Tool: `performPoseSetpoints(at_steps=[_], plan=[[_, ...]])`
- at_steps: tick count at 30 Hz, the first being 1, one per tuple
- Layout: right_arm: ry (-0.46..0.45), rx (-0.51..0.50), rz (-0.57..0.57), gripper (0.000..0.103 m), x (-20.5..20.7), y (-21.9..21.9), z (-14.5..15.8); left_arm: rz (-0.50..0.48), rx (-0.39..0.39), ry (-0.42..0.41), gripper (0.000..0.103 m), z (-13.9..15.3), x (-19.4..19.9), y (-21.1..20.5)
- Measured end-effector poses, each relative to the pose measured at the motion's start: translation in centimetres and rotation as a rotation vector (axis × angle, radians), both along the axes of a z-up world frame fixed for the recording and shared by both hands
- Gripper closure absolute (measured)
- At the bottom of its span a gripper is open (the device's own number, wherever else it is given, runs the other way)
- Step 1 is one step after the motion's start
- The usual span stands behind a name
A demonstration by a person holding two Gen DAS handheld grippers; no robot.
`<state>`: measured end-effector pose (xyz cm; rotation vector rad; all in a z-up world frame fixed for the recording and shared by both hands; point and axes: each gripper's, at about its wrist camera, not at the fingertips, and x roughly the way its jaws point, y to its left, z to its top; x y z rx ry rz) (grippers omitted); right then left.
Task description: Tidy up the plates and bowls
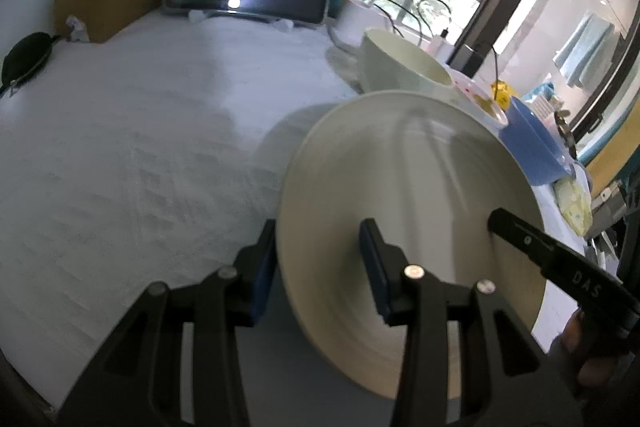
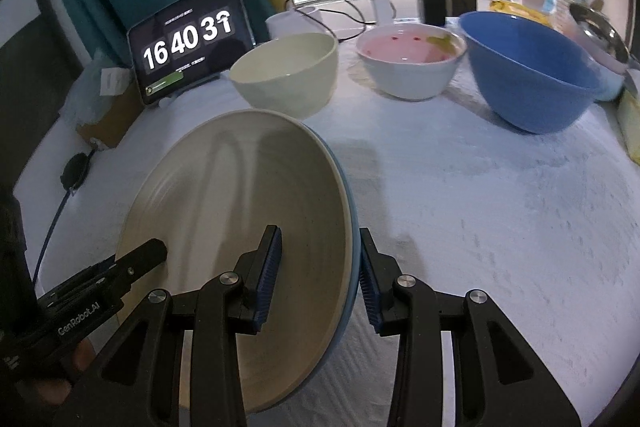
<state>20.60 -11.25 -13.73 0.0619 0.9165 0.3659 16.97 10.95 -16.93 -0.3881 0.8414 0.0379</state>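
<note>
Over the white tablecloth [image 2: 460, 195], in front of the tablet clock [image 2: 188, 43] | left gripper [image 1: 316, 267] clamped on left rim of cream plate [image 1: 412, 195] | plate lifted, tilted, blue underneath | right gripper [image 2: 320, 277] clamped on its right rim | right of clock: cream bowl [image 2: 286, 73], pink-lined bowl [image 2: 412, 61], blue bowl [image 2: 532, 71].

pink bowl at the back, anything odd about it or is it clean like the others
The pink bowl is not clean: yellowish residue and small red specks show inside it near the rim. The cream bowl and blue bowl beside it look empty. Nothing is spilled on the white tablecloth.
</note>
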Motion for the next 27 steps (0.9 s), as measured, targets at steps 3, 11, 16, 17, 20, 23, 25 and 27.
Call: performPoseSetpoints(at_steps=[3,11,16,17,20,23,25,27], plan=[[0.001,-0.002,0.016,0.063,0.4,1.1,-0.2,0.013,0.003,0.001,0.061,-0.1,0.2,0.9],[0.014,-0.001,0.054,0.063,1.4,3.7,-0.7,0.056,0.012,0.004,0.061,-0.3,0.5,3.1],[0.020,0.003,0.079,0.063,2.2,5.3,-1.1,0.080,0.037,0.007,0.061,-0.3,0.7,4.3],[0.023,0.006,0.082,0.063,2.4,5.5,-1.2,0.082,0.042,0.009,0.061,-0.3,0.8,4.5],[0.030,0.014,0.095,0.063,3.1,6.2,-1.6,0.096,0.056,0.013,0.061,-0.2,1.0,5.0],[0.032,0.023,0.106,0.062,3.9,7.0,-1.8,0.097,0.081,0.018,0.061,-0.2,1.4,5.3],[0.039,0.026,0.106,0.062,4.3,7.3,-2.1,0.095,0.097,0.020,0.061,-0.2,1.6,5.3],[0.047,0.031,0.108,0.062,4.6,7.5,-2.4,0.095,0.124,0.013,0.061,-0.2,1.5,5.0]])
